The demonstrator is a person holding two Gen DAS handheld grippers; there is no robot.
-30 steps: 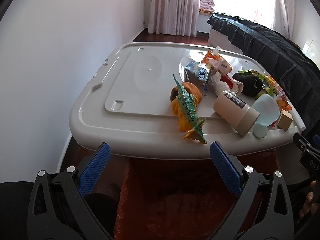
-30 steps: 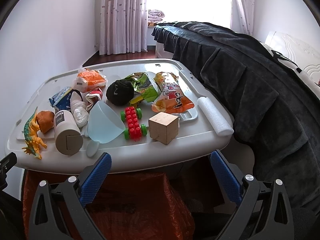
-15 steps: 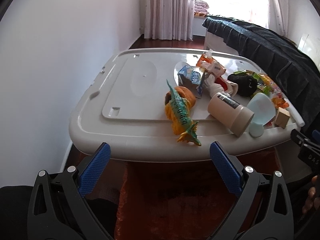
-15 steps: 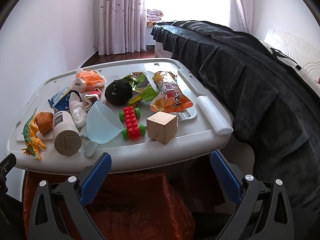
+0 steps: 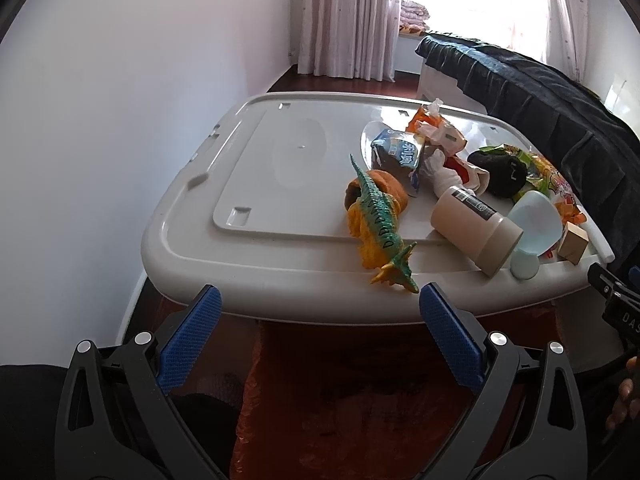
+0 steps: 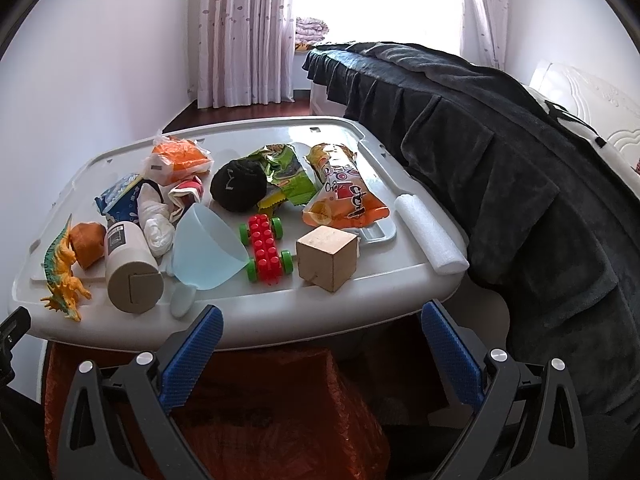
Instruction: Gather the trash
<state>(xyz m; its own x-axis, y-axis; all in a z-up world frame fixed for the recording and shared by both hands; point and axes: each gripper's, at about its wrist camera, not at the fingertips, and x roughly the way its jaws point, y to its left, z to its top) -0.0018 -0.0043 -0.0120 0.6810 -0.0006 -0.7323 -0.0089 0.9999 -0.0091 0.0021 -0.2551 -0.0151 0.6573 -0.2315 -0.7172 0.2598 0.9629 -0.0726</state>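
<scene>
Up front: toy dinosaur, wooden cube w/ orange snack wrapper behind.

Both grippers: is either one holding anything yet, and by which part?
Nothing is held. The left gripper and right gripper both have jaws wide open, short of the lid.

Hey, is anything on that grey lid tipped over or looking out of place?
Yes. The beige cylindrical container lies on its side, and the blue funnel is tipped over beside it. The white foam roll sits at the right rim of the grey lid, near the edge.
</scene>
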